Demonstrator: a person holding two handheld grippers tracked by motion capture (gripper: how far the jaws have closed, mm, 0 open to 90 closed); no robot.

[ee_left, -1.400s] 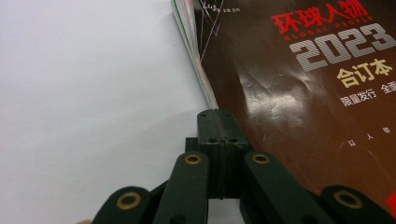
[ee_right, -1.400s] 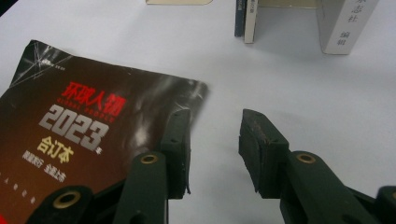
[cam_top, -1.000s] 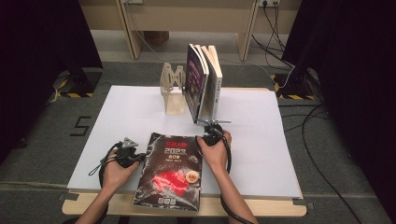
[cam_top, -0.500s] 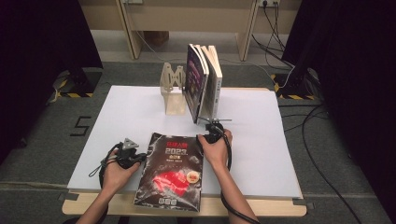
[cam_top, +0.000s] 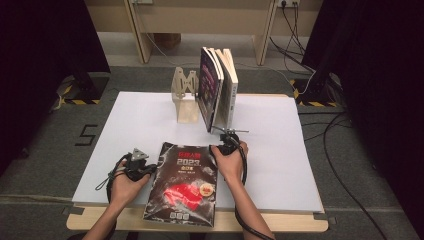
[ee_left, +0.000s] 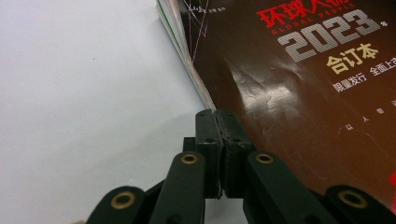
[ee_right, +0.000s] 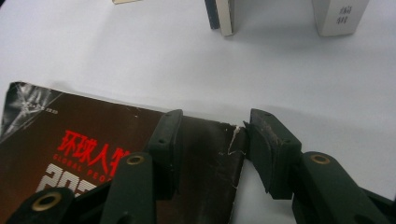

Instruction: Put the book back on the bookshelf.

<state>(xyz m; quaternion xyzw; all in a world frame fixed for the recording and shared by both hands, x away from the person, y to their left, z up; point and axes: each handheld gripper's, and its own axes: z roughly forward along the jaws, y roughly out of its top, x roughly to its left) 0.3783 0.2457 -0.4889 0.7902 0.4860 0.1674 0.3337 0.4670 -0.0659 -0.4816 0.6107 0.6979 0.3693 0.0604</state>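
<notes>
High view: magazine (cam_top: 182, 187) flat near table (cam_top: 300, 150) front edge, long axis toward bookend (cam_top: 184, 95). My left gripper (cam_top: 150, 169) shut at its left edge; right gripper (cam_top: 226, 145) jaws just opening, astride the top-right corner, not pressing.

High overhead; two close tongs views, sharing the magazine (cam_top: 182, 185).

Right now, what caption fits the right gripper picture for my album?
Right gripper, jaws just opening, straddles the dark magazine's torn corner on the white table.
</notes>
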